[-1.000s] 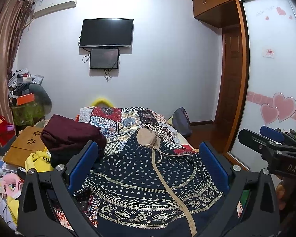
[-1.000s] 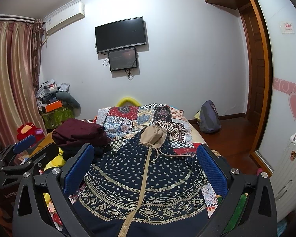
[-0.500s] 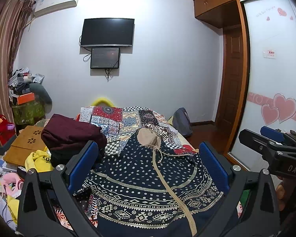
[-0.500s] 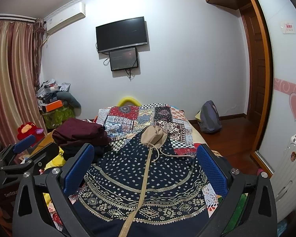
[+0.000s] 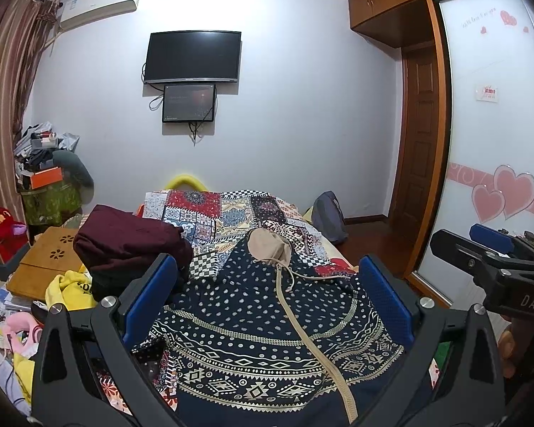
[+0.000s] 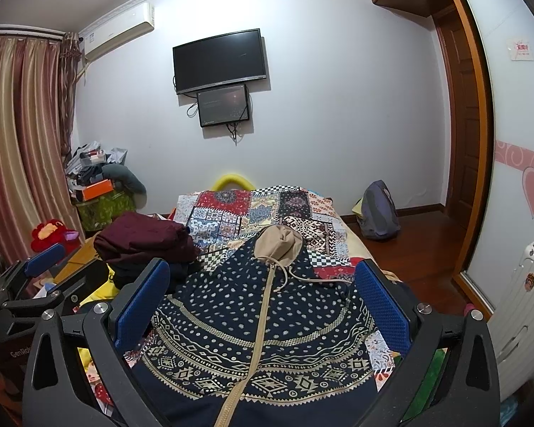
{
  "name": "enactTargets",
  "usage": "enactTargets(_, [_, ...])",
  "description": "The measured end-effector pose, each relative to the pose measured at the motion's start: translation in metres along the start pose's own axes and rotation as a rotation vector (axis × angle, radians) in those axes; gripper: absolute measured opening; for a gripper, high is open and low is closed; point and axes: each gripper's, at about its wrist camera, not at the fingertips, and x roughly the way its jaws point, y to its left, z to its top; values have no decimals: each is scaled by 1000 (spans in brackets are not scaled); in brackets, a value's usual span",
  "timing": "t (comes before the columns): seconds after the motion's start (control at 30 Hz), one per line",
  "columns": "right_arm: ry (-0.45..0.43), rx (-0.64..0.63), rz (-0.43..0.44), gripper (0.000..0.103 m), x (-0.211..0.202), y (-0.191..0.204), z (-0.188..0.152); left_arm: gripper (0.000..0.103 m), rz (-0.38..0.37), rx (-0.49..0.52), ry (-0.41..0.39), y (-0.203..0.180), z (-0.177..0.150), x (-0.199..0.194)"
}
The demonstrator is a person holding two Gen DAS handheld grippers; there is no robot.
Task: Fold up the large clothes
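Nothing moved, hoodie [image 5: 267, 320] between open tongs [image 5: 267, 306]

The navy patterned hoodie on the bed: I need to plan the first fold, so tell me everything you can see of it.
The navy patterned hoodie lies spread flat, front up, on the patchwork bedspread, hood pointing to the far wall. It looks like soft fabric printed with pale dots above and geometric bands below. A tan zipper runs down the middle, closed; the tan-lined hood lies open, its drawstrings trailing to the right. Both tongs are open above it; neither holds it.
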Motion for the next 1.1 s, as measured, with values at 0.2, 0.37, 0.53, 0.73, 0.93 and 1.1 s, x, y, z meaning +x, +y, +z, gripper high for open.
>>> enactTargets(0.2, [12,1,2,103,9,-2,0,103,3,-8,12,1,-1,8])
enactTargets(0.37, [22,4,3,103,19,-2,1,103,21,-14,34,8,-3,20])
enactTargets(0.53, [48,13,9,103,39,-3,4,103,48,-57,68,31,-5,39])
enactTargets(0.73, [88,28,5,103,74,-7,5,103,134,-91,109,77,-8,63])
enactTargets(0.93, [160,63,0,103,123,-14,4,103,210,-170,142,147,-15,81])
enactTargets(1.1, [204,41,-44,103,162,-18,2,103,292,-265,250,226,-36,97])
